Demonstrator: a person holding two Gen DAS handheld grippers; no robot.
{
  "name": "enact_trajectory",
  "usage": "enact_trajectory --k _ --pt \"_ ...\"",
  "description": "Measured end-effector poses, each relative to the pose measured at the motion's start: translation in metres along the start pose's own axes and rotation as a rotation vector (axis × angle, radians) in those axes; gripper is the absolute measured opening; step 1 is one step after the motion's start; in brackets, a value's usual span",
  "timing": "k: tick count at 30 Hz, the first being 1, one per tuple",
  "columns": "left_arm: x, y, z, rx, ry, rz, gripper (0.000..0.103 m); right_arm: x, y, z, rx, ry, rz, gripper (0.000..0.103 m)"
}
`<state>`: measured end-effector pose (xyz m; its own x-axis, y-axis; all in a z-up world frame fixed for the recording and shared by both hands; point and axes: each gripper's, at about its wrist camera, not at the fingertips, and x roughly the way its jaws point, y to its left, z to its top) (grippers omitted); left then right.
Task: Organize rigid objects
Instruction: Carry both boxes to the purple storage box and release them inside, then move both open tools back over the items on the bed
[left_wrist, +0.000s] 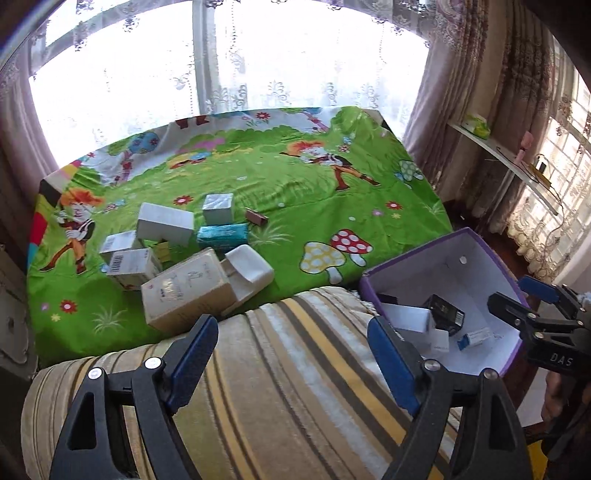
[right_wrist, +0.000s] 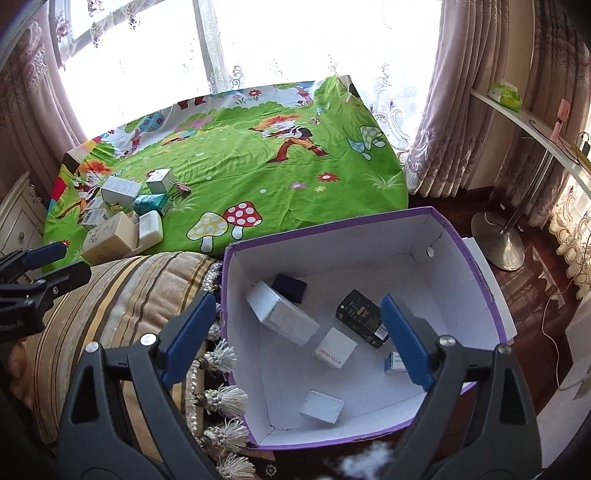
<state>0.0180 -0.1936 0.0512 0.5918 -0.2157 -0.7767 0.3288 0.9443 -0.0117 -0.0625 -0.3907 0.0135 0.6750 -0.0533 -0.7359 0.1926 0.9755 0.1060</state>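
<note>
My right claw (right_wrist: 295, 341) tilts down over the purple-rimmed white cardboard box (right_wrist: 491, 291), jaws spread wide, pinching nothing. Inside, a long white carton (right_wrist: 284, 317) lies flat, its long axis running ten to four o'clock; a black carton (right_wrist: 360, 317) beside it lies much the same way. My left claw (left_wrist: 293, 360) hangs spread and empty over the striped cushion (left_wrist: 295, 369). At ten o'clock from it, pale cartons (left_wrist: 184, 291) lie heaped on the green cartoon sheet (left_wrist: 295, 192).

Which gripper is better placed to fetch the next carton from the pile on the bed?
Left. The left gripper is open and empty, nearest the pile of cartons. The right gripper, also open, hangs over the purple box.
</note>
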Motion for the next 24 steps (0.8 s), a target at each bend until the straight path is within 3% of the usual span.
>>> enact_trajectory --k 8,12,18,24 --pt "0.000 0.064 -0.004 -0.105 -0.018 0.169 0.084 0.012 0.026 0.003 0.013 0.023 0.081 0.093" --pt "0.000 0.092 -0.006 -0.146 -0.014 0.193 0.084 0.013 0.044 0.007 -0.029 -0.013 0.071 0.093" --pt "0.003 0.130 -0.010 -0.197 0.002 0.240 0.084 0.018 0.081 0.018 -0.129 0.027 0.164 0.093" --pt "0.004 0.160 -0.012 -0.225 0.004 0.270 0.084 0.028 0.119 0.029 -0.185 0.044 0.182 0.093"
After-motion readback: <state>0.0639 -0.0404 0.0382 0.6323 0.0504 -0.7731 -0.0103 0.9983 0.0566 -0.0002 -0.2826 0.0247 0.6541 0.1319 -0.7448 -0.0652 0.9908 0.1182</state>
